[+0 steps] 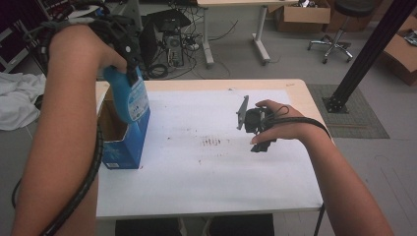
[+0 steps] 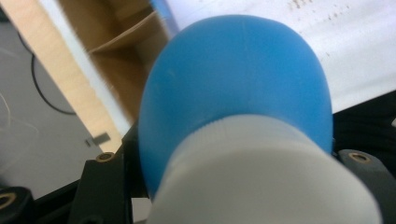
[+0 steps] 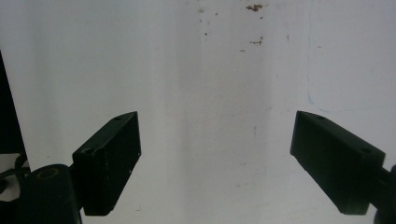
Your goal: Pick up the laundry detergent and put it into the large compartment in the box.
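A blue bottle point(image 1: 129, 96) with a white cap point(image 2: 261, 182) and a pale label hangs neck-up over the open blue cardboard box point(image 1: 123, 147) at the table's left edge. My left gripper point(image 1: 131, 74) is shut on its neck, and the bottle's lower end reaches just into the box mouth. From the left gripper view I look down past the cap and blue shoulder point(image 2: 233, 74) into the box's brown inside point(image 2: 126, 51). My right gripper point(image 1: 259, 132) is held low over the white sheet right of centre. Its jaws point(image 3: 215, 126) stand wide open with nothing between them.
A white sheet point(image 1: 206, 167) with small brown specks covers the wooden table point(image 1: 300, 93). A white cloth point(image 1: 17, 98) lies left of the table. Beyond the far edge are a computer tower point(image 1: 169, 34) with cables, a desk, a stool and a black slanted post point(image 1: 369, 54).
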